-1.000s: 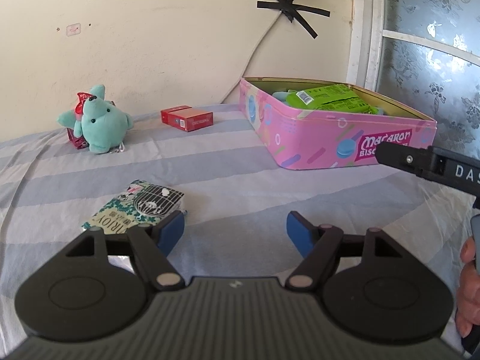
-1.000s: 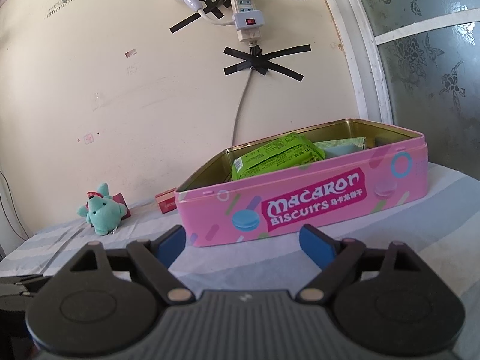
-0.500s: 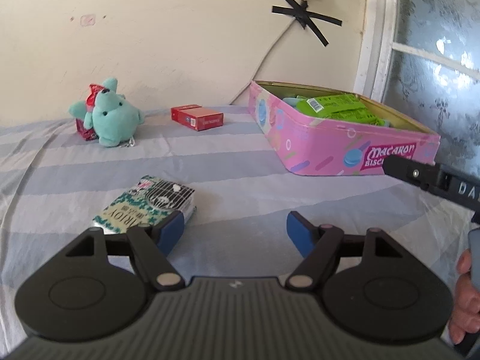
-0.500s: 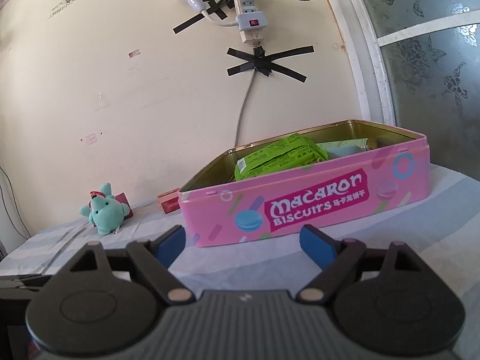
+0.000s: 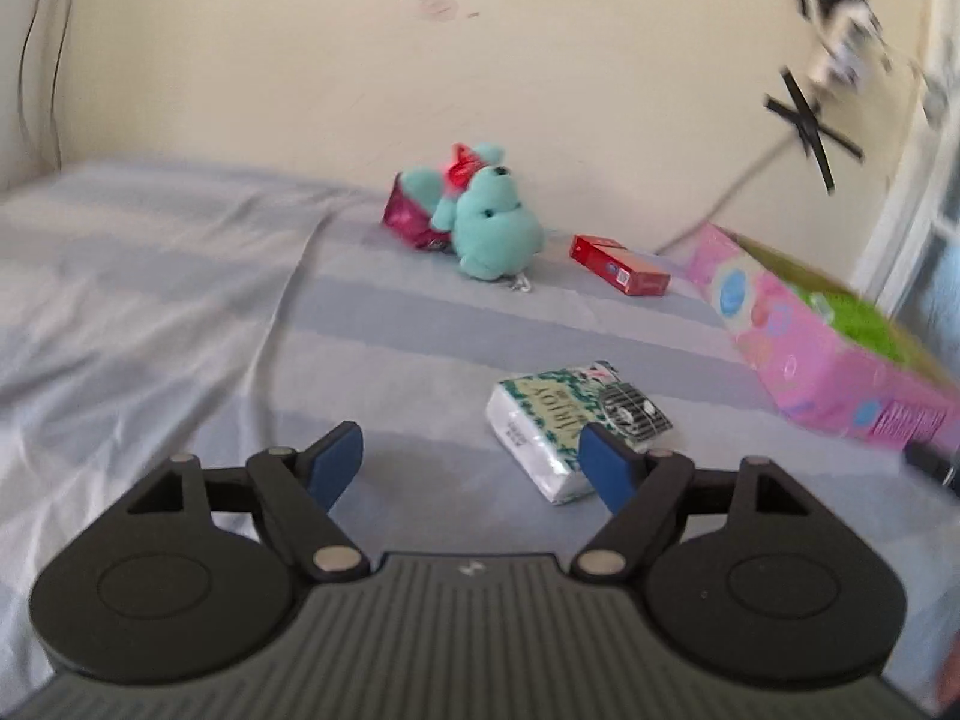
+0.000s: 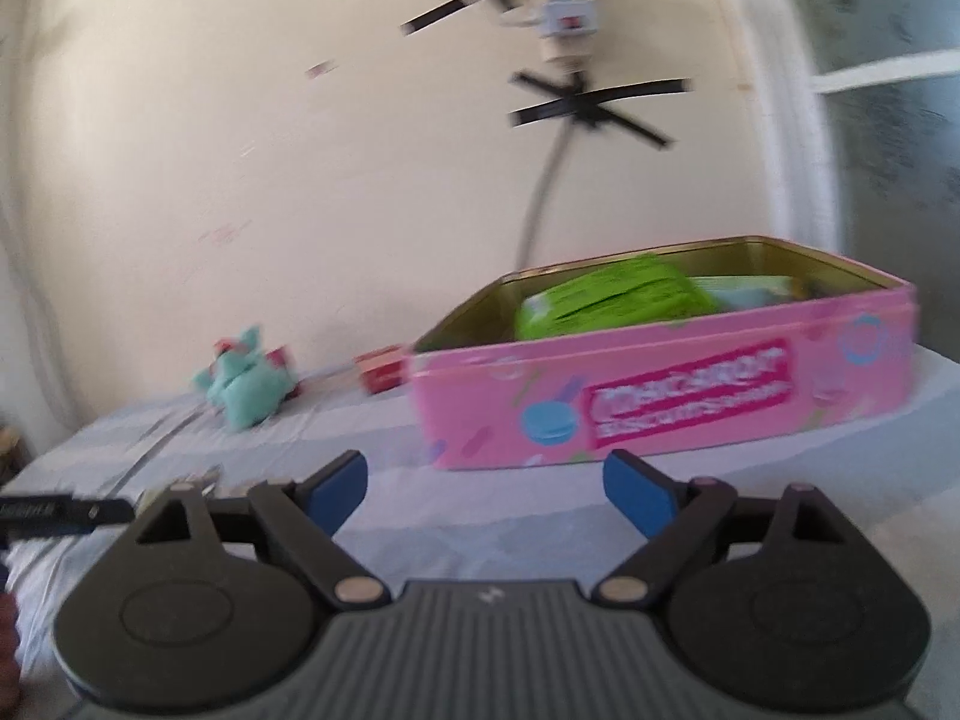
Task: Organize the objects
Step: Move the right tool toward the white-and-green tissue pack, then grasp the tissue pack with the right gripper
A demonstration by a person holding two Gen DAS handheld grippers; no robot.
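The left gripper [image 5: 471, 465] is held released — its jaws have just been opening, nothing between them — with the tissue pack [image 5: 561, 426] lying at its 1 o'clock on the striped bedsheet [image 5: 180, 312]. The right gripper [image 6: 486, 489] is likewise spread, its jaws just widened and empty, with the pink biscuit tin [image 6: 660, 396] at 12 o'clock — green packets [image 6: 606, 300] are seen inside.

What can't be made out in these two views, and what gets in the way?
- Pink tin, left wrist view: its far end is cut off by the right edge, and motion blur smears its label.
- Tin label, right wrist view: blurred, lettering unreadable.
- Tissue pack, left wrist view: its near corner is hidden behind one blue pad of the left tongs.
- Red box, right wrist view: partly hidden behind the tin.
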